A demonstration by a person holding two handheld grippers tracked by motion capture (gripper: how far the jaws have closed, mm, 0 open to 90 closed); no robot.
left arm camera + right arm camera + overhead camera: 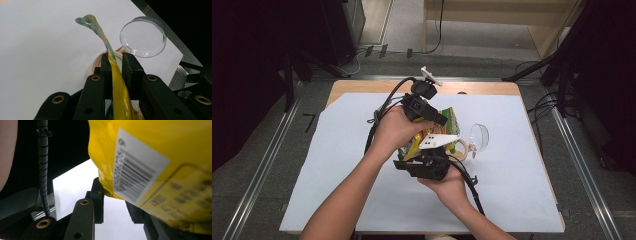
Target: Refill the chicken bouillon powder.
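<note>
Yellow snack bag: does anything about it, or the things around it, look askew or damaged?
The yellow snack bag hangs off the table between both grippers, its top edge twisted beyond the left gripper. No tear or spill shows. The clear cup lies tipped on its side by the tape roll on the white sheet.

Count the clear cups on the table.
1. The clear cup lies on its side on the white sheet, just right of the yellow packet held between both grippers. Another could be hidden behind the hands.

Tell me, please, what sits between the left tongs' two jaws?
The yellow packet's flat edge runs up between them, pinched, in the left gripper view.
</note>
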